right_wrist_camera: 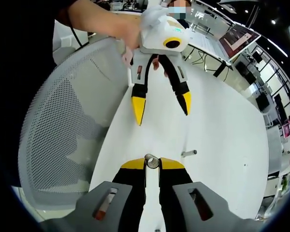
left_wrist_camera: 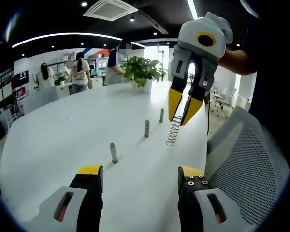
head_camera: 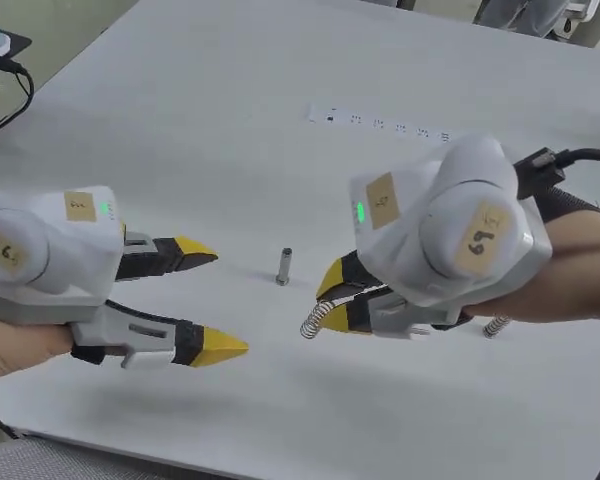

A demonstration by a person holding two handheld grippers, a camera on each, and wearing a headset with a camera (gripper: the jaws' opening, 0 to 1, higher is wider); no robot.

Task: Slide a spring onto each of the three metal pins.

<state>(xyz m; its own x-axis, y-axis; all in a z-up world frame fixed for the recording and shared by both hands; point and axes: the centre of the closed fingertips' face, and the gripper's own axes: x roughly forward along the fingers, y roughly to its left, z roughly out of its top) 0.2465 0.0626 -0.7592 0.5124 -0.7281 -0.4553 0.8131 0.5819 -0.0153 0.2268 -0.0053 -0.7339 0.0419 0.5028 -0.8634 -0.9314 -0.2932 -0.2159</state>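
Beside the upright pin [head_camera: 284, 267], right tool [head_camera: 332, 300] pinches a down-slanting spring [head_camera: 317, 320]; left tool [head_camera: 225, 301] gapes.

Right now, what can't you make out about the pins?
Head view: right gripper covers part of a sprung pin.
Left gripper view: farthest pin too small to tell whether it carries a spring.
Right gripper view: held spring end-on, length hidden.

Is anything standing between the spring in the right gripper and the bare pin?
Nothing visible: only bare table lies between the spring and the pin. The open left gripper is off to one side.
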